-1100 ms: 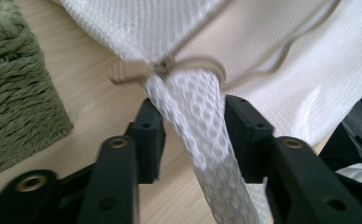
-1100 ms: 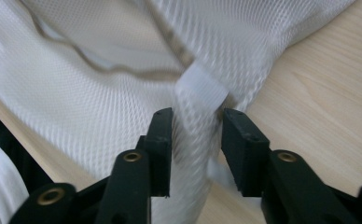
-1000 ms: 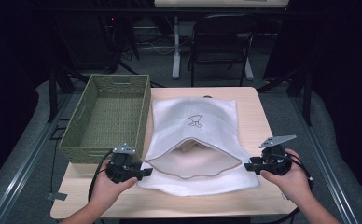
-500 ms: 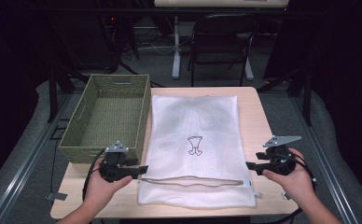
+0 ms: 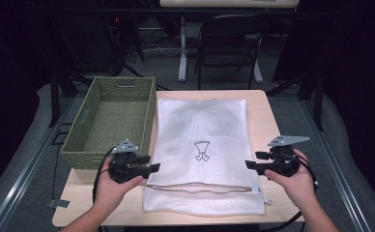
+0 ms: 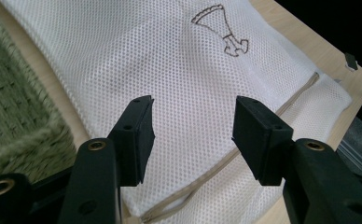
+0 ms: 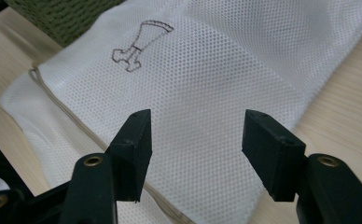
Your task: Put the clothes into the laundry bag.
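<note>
between both open grippers lies mesh bag.

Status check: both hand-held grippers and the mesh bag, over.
Left hand-held gripper open, nothing held. Right hand-held gripper open, jaws just widened, nothing between them. Mesh bag flat on table, zipper closed. Green basket beside it, not in the way.

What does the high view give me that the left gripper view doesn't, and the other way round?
High view alone: the folding chair behind the table, both hands, and the right claw beside the bag's right edge. Left gripper view alone: the bag's mesh weave close up, with the left claw open above it, nothing between its jaws. Both: the white mesh bag lying flat, its printed emblem, the zipper line, and the green woven basket.
</note>
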The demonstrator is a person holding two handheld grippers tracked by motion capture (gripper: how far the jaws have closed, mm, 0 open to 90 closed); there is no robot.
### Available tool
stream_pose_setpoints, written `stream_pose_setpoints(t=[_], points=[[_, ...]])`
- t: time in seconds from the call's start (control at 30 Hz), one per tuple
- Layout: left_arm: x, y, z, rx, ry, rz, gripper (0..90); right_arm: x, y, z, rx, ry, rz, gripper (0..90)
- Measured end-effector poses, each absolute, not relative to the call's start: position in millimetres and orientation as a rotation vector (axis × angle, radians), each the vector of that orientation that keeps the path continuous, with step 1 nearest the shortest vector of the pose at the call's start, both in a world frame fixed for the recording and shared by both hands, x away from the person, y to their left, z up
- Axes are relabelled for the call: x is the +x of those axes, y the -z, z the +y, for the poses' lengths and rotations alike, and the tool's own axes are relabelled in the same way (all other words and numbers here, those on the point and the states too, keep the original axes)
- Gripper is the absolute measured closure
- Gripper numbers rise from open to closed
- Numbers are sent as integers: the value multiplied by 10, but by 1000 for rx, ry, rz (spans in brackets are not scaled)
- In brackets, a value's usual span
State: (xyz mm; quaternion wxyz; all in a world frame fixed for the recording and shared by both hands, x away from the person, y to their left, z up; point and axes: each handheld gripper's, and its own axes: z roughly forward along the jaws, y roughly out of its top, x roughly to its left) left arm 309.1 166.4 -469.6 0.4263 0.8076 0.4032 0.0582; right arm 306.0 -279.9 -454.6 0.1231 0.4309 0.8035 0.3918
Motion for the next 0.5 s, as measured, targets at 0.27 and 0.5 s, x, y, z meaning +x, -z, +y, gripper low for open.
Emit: stream_pose_setpoints(t=[0.27,0.5], points=[[3131,4736,1494,2039,-145,962,573,3092,4611,-2566,1221,-1205,2327,476],[3128,4849,1360,2087,-129,924,744,3009,4801,-2334,1107,-1093,2369,662]])
